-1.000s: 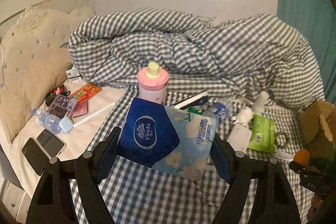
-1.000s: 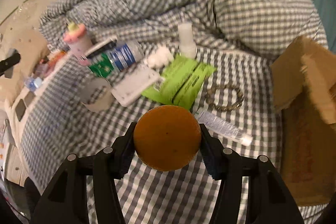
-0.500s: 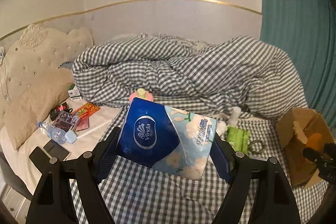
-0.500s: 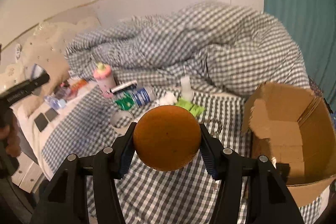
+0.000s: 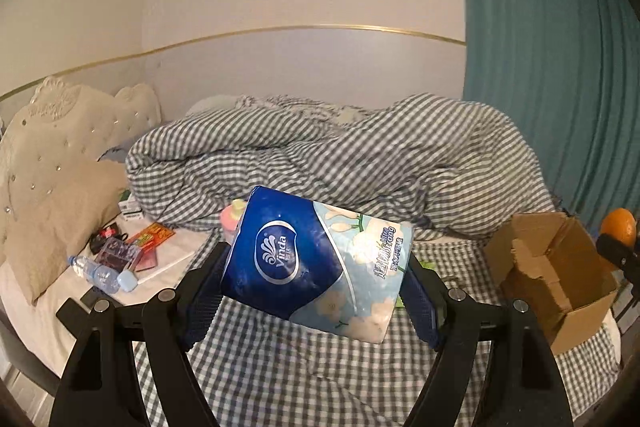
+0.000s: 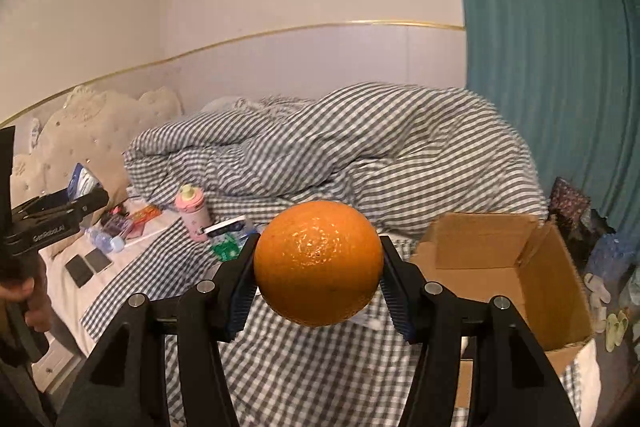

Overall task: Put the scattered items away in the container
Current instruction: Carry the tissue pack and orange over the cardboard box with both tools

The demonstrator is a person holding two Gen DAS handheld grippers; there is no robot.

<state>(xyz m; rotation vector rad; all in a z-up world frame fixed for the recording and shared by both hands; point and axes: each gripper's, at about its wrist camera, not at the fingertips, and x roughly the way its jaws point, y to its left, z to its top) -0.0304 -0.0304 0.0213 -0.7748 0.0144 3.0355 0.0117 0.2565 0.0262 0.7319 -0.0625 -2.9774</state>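
Clutter on the bed (image 5: 280,379) partly hidden: in the left wrist view the tissue pack (image 5: 316,261) covers most of the pink bottle (image 5: 232,217), only its cap and shoulder showing past the pack's upper left corner. Small things left of the pack, near the headboard (image 5: 60,131), hard to make out: a water bottle (image 5: 100,273) lying flat, a red packet, dark flat slabs cut by the finger. Print on the pack legible only as "Vinda"; the rest too small.

Left hand-held gripper (image 5: 314,287) spread wide, clenched on the tissue pack, pads pressing both ends, pack tilted and clear of the bed. Right hand-held gripper (image 6: 318,281) about half spread, grasping the orange (image 6: 319,263) at its sides, fruit lifted off the checked cover.

Cardboard box (image 6: 516,283) right of the orange, open, flaps up; its floor only partly seen, nothing made out inside. Lower edge cut off behind the right finger.

Right wrist view only: pink bottle whole and upright left of the orange, a green packet and blue-white item just beside it, slippers on the floor right of the box, the left hand-held gripper side-on at the left edge, fingers of a hand (image 6: 24,297) wrapped on its grip. Left wrist view only: the orange small at the far right edge, beyond the box.
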